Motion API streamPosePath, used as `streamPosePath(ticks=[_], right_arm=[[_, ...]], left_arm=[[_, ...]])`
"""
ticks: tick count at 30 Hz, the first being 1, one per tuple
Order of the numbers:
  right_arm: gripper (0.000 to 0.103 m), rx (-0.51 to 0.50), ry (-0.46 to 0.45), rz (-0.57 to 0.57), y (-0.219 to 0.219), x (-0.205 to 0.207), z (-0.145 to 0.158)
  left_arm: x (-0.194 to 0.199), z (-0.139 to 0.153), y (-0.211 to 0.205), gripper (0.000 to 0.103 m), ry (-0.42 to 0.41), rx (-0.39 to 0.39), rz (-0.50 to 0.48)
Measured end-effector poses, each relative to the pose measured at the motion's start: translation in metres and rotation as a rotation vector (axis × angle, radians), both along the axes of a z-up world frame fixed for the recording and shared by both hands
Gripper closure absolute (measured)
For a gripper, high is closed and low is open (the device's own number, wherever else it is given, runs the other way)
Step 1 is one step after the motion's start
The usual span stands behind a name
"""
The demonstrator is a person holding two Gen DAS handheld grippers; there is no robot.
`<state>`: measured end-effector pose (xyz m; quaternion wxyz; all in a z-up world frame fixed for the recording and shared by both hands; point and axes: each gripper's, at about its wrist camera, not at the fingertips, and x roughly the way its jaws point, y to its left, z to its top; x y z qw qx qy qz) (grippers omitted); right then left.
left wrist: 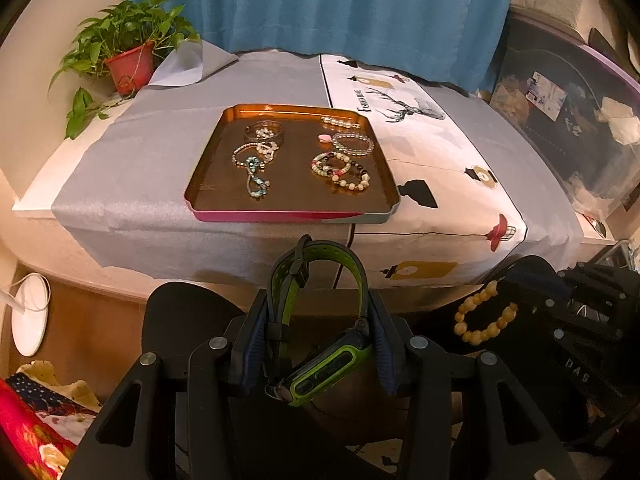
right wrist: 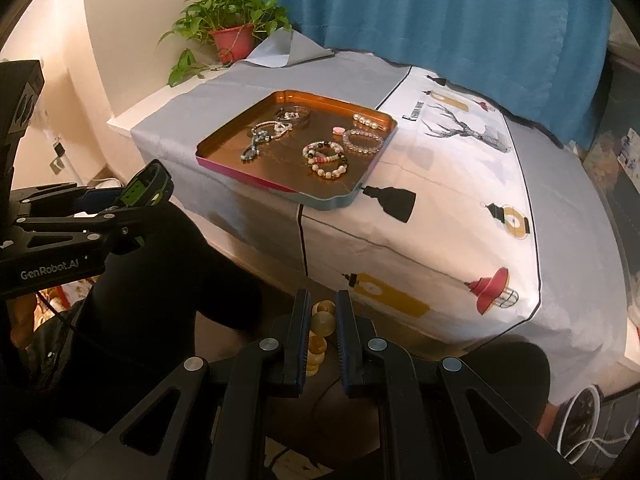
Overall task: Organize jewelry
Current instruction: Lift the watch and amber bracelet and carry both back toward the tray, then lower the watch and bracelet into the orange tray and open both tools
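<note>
- The left gripper (left wrist: 320, 344) has its jaws partly open and clamped on a green-and-black sports watch (left wrist: 324, 372); the blue pads press its sides near the lugs, the watch body hangs tilted between them and the strap loops up ahead of the jaw tips.
- The right gripper (right wrist: 323, 320) has its jaws almost fully closed, pinching a bracelet of amber-yellow beads (right wrist: 322, 326); in the left wrist view the rest of that bracelet hangs as an open loop off to the right of the left jaws.
- Both held pieces are short of the counter (right wrist: 460, 208), in front of its near edge.
- Ahead of both jaws, a copper-coloured tray (left wrist: 208, 184) sits on the counter's grey and printed cloth.
- On the tray, ahead and left of the left jaws: a clear bangle (left wrist: 264, 130) and a tangle of pale and turquoise beaded strands (left wrist: 254, 166).
- Ahead and right: a pearl hair clip (left wrist: 340, 121), a small pink piece (left wrist: 325, 138), a clear bead bracelet (left wrist: 353, 143) and overlapping mixed bead bracelets (left wrist: 340, 170).
</note>
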<state>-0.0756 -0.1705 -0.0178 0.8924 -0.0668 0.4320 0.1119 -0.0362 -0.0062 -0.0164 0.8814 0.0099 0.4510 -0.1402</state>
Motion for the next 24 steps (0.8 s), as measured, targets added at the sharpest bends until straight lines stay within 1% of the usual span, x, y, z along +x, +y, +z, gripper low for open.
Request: streamPosePath(ticks=[6, 12, 20, 24], right_arm=[[0.090, -0.013, -0.008, -0.001, 0.002, 0.024, 0.003], [0.090, -0.007, -0.022, 0.001, 0.009, 0.062, 0.010], [0.090, 0.012, -0.103, 0.025, 0.025, 0.123, 0.035], [0.090, 0.009, -0.118, 0.043, 0.037, 0.153, 0.038]], left_arm=[[0.020, 0.004, 0.011, 0.060, -0.009, -0.010, 0.016], [0.055, 0.011, 0.019, 0.060, -0.030, -0.029, 0.034], [0.108, 0.026, 0.022, 0.060, -0.084, -0.031, 0.046], [0.137, 0.029, 0.022, 0.060, -0.102, -0.035, 0.045]])
